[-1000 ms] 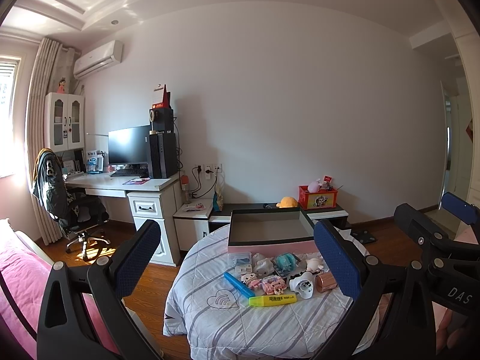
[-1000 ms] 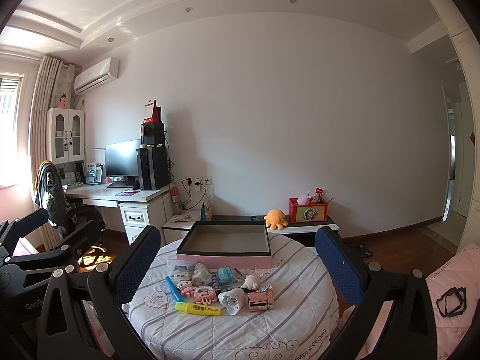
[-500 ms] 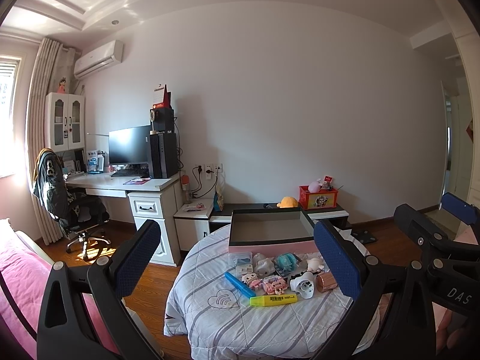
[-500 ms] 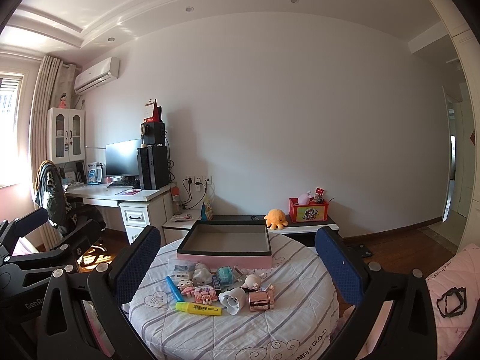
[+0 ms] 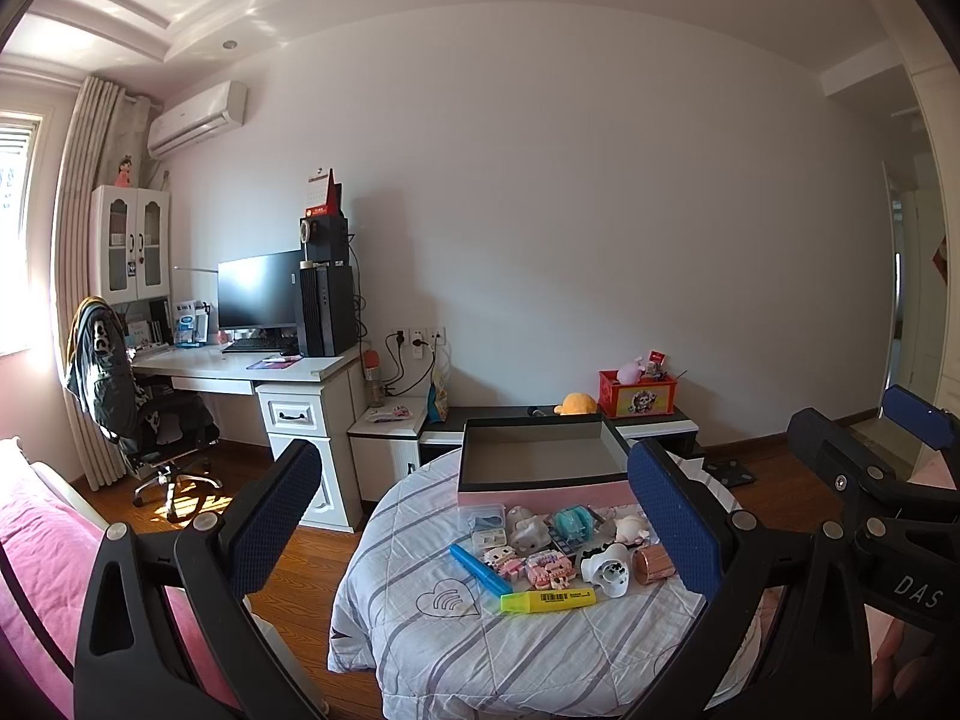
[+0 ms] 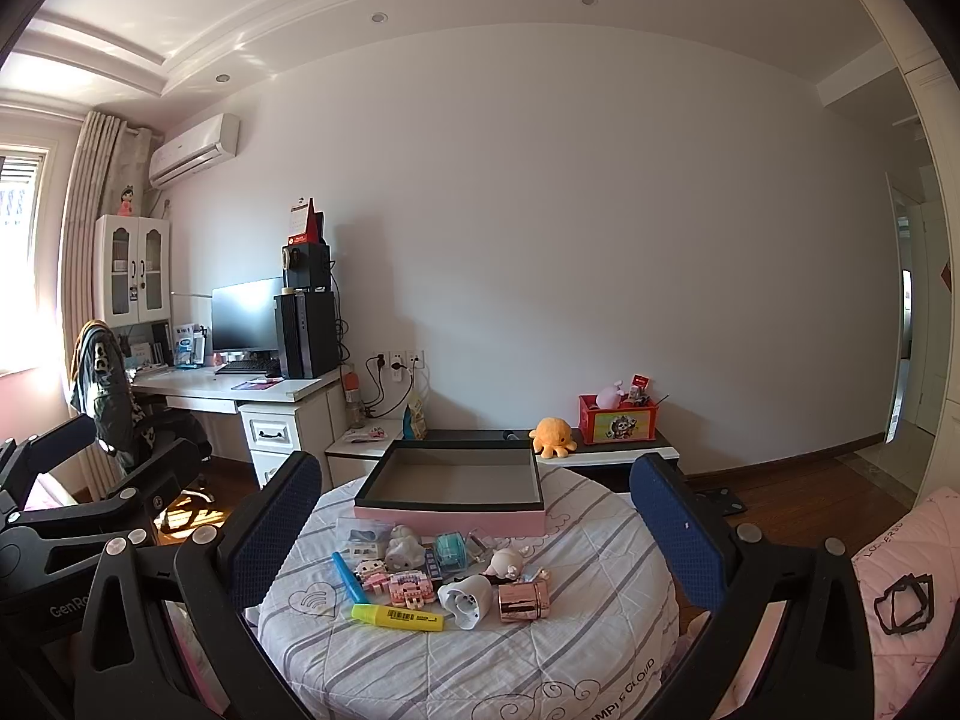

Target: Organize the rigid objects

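A pink open box (image 5: 540, 468) (image 6: 450, 495) sits at the far side of a round table with a striped cloth (image 5: 420, 630) (image 6: 570, 660). In front of it lie several small items: a yellow highlighter (image 5: 548, 599) (image 6: 397, 617), a blue pen (image 5: 480, 569) (image 6: 343, 576), a white cup (image 5: 606, 569) (image 6: 466, 599), a rose-gold cylinder (image 5: 651, 564) (image 6: 524, 600), a teal tape dispenser (image 5: 573, 522) (image 6: 450, 549) and pink toy figures (image 5: 543, 570) (image 6: 408, 588). My left gripper (image 5: 474, 516) and right gripper (image 6: 474, 531) are both open and empty, held back from the table.
A white desk (image 5: 240, 369) with a monitor (image 5: 258, 291) and an office chair (image 5: 150, 414) stand at the left. A low cabinet (image 6: 600, 456) holds an orange plush (image 6: 552, 437) and a red box (image 6: 618, 417). Pink bedding (image 5: 36, 540) (image 6: 900, 600) lies on both sides.
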The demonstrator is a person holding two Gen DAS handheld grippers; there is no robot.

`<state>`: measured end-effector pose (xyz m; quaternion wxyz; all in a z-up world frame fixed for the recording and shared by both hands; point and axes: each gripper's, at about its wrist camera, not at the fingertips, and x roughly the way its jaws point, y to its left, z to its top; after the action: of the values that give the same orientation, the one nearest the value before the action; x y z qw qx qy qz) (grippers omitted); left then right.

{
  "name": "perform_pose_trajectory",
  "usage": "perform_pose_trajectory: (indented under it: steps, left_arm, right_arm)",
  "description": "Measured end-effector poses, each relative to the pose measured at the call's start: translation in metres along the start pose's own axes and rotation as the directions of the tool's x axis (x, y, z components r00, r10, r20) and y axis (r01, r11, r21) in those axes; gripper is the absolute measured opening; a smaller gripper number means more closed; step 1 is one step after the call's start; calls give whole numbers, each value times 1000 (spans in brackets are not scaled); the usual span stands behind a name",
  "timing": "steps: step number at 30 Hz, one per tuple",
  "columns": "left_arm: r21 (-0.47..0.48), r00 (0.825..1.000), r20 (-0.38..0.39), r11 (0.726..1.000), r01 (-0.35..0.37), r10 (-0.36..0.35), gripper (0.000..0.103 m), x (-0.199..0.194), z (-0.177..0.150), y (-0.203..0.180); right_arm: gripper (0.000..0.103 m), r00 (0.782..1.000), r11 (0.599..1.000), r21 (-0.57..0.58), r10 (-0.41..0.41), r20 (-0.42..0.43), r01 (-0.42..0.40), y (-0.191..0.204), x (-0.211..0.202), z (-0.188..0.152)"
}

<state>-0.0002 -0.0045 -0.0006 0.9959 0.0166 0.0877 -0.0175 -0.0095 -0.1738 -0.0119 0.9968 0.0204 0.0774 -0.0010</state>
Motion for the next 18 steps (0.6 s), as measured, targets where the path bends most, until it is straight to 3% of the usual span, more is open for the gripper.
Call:
perform_pose_trajectory:
  steps: [9,18]
  left_arm:
    - [2,1000,-13,1000,6,-6,103,7,-3,1]
    - [5,990,-137,1000,23,-22,103,66,-34,2]
  right_arm:
    - [103,1000,1000,6,0,-9,0,1,4,-3]
    - [103,993,1000,26,1,-118,2,-7,48,-26]
